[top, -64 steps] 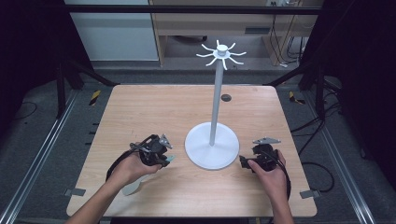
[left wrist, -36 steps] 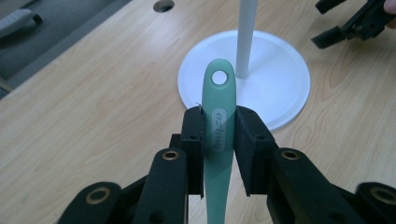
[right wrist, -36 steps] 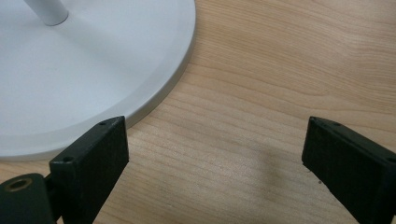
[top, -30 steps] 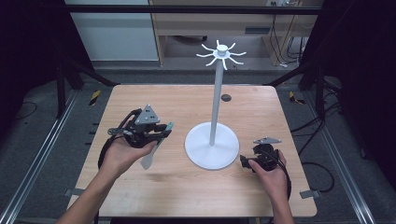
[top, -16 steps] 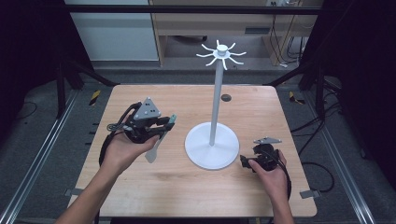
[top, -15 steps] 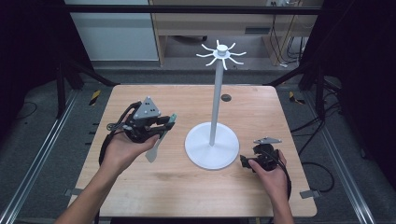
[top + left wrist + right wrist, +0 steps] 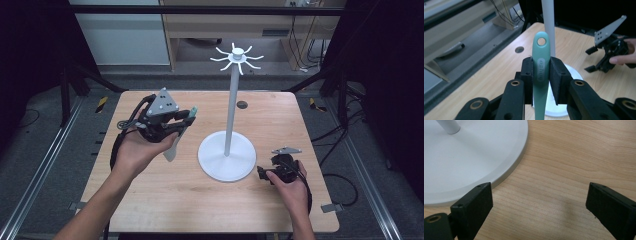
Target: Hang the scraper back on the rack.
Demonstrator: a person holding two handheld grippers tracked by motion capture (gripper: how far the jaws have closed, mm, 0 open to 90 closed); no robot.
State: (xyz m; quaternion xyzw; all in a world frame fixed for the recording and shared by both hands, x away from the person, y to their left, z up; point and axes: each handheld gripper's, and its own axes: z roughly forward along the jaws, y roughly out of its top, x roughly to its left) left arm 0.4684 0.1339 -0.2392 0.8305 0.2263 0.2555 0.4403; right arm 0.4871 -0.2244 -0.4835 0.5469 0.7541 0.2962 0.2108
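Wooden surface (image 7: pixel 150 200) below, your left gripper (image 7: pixel 541 72) clamps the green-handled utensil (image 7: pixel 541 62) between its jaws, holed end pointing toward the white stand (image 7: pixel 227 160). You've raised it since earlier. Your right gripper (image 7: pixel 265 172) rests open beside the base.

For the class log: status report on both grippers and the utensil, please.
Left gripper shut on mint-green plastic utensil handle, lifted off the table. Right gripper open, resting by white round stand base. Nothing blocking the white hook stand.
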